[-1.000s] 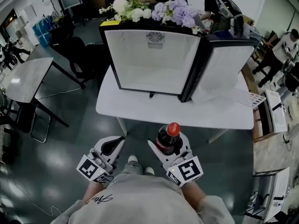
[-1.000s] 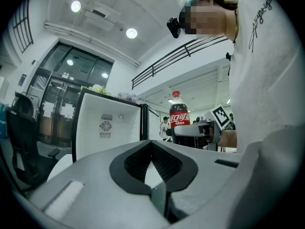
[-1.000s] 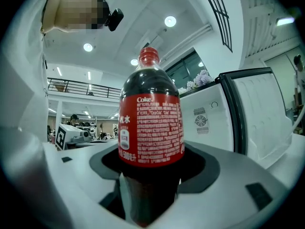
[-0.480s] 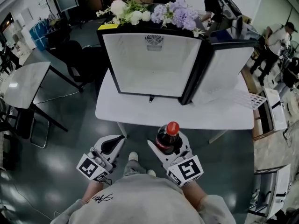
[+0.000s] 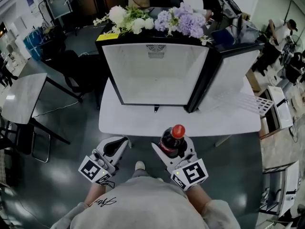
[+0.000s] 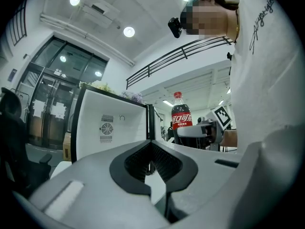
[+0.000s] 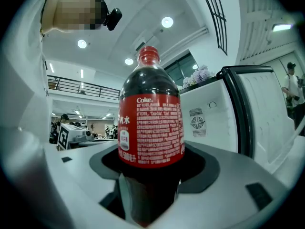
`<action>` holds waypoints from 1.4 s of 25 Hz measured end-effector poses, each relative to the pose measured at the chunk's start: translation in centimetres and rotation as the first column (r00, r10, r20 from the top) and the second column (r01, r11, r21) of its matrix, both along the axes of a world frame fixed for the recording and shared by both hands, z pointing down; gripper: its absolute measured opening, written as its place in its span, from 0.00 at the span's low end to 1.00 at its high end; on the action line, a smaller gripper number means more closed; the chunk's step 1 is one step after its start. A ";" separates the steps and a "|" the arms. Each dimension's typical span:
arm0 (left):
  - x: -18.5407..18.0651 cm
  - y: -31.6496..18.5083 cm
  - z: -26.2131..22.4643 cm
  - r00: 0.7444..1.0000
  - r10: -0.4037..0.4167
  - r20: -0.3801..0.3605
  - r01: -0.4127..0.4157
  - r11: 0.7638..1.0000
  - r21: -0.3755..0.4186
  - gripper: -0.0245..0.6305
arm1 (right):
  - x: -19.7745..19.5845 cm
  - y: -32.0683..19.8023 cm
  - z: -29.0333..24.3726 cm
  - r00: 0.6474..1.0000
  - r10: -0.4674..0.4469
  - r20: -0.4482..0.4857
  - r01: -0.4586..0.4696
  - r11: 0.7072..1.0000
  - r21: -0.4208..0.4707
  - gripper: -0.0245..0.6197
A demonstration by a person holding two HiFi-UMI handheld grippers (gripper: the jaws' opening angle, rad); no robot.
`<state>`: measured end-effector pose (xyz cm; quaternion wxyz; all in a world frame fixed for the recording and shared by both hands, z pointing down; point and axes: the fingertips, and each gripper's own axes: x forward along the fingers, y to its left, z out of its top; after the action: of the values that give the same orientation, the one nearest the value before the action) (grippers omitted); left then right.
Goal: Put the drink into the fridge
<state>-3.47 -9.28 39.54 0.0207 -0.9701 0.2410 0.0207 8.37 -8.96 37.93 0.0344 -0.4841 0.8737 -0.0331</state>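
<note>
While the bottle (image 5: pixel 175 136) stands upright in the right gripper (image 5: pixel 172 148), well short of the table (image 5: pixel 143 120), the head view shows the fridge (image 5: pixel 155 73) on that table with its door (image 5: pixel 233 73) swung out to the right and flowers (image 5: pixel 157 18) on its roof. The left gripper (image 5: pixel 114 148) hangs beside it, carrying nothing. The way in looks clear, but the open door stands on the bottle's side, so a path drifting right could knock the gripper against it.

From the left gripper view, the left jaws are pressed together at their tips with only an empty hollow between them. Across from them the bottle rises high above the right jaws. That height is a risk: the red cap could catch the upper frame of the fridge if the bottle goes in too high.

Looking along the right gripper, the jaws are clamped on the dark lower body, below the red label. With the hold so low and the round body smooth, a quick swing or a bump could likely tip or twist the bottle in the jaws. Set down on a slant, it could topple on the fridge floor.
</note>
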 end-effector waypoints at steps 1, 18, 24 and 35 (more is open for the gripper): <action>-0.1 -0.5 0.0 1.000 0.007 -0.001 -0.007 1.000 0.001 0.04 | -0.1 -0.4 0.0 1.000 0.008 0.000 -0.008 1.000 0.001 0.51; -1.5 -8.0 0.7 0.994 0.109 0.031 -0.109 0.994 -0.004 0.04 | -2.0 -7.0 1.1 0.995 0.098 -0.004 -0.098 0.995 -0.017 0.51; -1.5 -10.2 1.0 0.989 0.145 0.027 -0.145 0.989 -0.005 0.04 | -2.2 -9.1 1.4 0.992 0.125 -0.011 -0.125 0.992 -0.018 0.51; -1.6 -12.8 1.0 0.982 0.188 0.032 -0.188 0.982 -0.004 0.04 | -2.2 -12.7 2.1 0.985 0.169 -0.027 -0.169 0.986 0.003 0.51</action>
<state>-5.04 -22.08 40.51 0.0218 -0.9887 0.1481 0.0069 6.20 -21.65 39.99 0.0253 -0.5569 0.8299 -0.0229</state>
